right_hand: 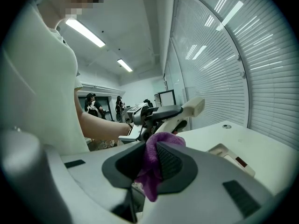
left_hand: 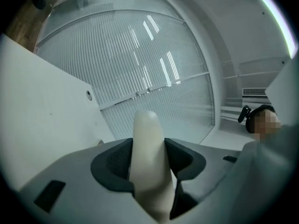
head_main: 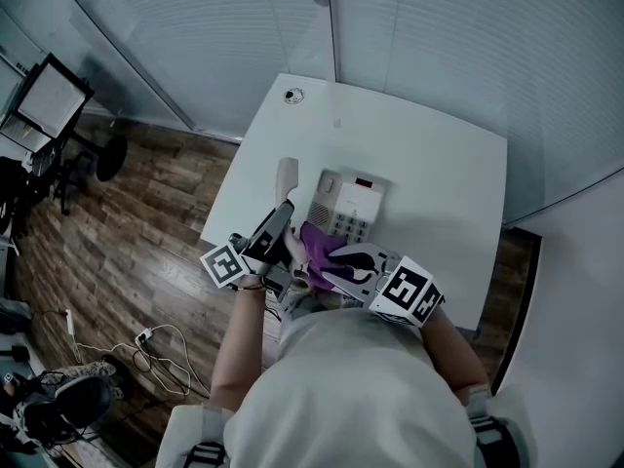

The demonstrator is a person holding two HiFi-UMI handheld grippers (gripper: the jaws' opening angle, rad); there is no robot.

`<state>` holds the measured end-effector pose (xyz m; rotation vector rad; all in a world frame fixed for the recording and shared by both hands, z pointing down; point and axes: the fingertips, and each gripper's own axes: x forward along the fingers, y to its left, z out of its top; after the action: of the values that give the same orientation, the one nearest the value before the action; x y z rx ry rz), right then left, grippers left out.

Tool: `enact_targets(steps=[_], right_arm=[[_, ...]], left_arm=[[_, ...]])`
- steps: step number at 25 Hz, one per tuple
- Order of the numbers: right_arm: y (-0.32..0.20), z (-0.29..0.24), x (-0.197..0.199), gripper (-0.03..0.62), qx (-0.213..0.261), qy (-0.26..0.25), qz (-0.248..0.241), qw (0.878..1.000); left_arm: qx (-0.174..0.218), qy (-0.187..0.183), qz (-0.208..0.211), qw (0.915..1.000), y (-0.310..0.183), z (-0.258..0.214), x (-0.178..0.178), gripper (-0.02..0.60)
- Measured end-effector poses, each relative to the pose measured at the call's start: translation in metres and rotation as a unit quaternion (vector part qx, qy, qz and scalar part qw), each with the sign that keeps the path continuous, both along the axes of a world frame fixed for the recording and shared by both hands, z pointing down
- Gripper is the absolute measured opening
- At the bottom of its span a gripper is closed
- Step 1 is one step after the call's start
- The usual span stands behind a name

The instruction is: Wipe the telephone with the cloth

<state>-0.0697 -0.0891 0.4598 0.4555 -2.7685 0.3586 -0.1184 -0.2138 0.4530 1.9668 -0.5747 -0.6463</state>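
A cream telephone base (head_main: 347, 206) with a keypad sits on the white table (head_main: 439, 174). Its handset (head_main: 286, 181) is lifted off to the left, and my left gripper (head_main: 276, 230) is shut on it; in the left gripper view the cream handset (left_hand: 148, 162) stands upright between the dark pads. My right gripper (head_main: 327, 261) is shut on a purple cloth (head_main: 318, 244), just in front of the telephone. In the right gripper view the purple cloth (right_hand: 156, 164) bunches between the jaws, with the handset (right_hand: 194, 108) beyond it and the telephone base (right_hand: 231, 157) to the right.
A round cable port (head_main: 292, 96) lies at the table's far left corner. Glass walls with blinds (head_main: 439, 37) stand behind the table. On the wood floor at the left are a chair (head_main: 58, 115) and cables (head_main: 156, 344). People stand in the background (right_hand: 93, 104).
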Motion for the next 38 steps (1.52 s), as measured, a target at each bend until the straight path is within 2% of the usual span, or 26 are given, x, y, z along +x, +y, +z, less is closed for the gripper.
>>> enact_targets(steps=[9,14,16,18,26,34,38], right_arm=[[-0.014,-0.002,0.028,0.081,0.009,0.007,0.058,0.998],[-0.026,-0.002,0.048,0.081,0.023,0.01,0.111,0.994],[-0.031,-0.003,0.056,0.081,0.028,0.01,0.135,0.99],[-0.036,-0.005,0.063,0.081,0.03,0.009,0.156,0.987],[-0.045,-0.006,0.082,0.081,0.027,0.004,0.208,0.978],[-0.05,-0.005,0.095,0.081,0.023,-0.009,0.24,0.971],[-0.053,-0.005,0.102,0.081,0.02,-0.013,0.253,0.967]], left_arm=[[-0.022,-0.072,0.013,0.997,-0.001,0.025,0.015,0.219],[-0.044,-0.13,0.015,0.9904,0.001,0.048,0.021,0.219],[-0.035,-0.164,0.016,0.9858,0.0,0.053,0.022,0.219],[-0.018,-0.196,0.019,0.9802,-0.003,0.056,0.025,0.219],[-0.031,-0.294,0.025,0.9548,-0.006,0.08,0.033,0.219],[-0.014,-0.4,0.04,0.9156,-0.012,0.103,0.044,0.219],[-0.008,-0.428,0.048,0.9026,-0.015,0.11,0.052,0.219]])
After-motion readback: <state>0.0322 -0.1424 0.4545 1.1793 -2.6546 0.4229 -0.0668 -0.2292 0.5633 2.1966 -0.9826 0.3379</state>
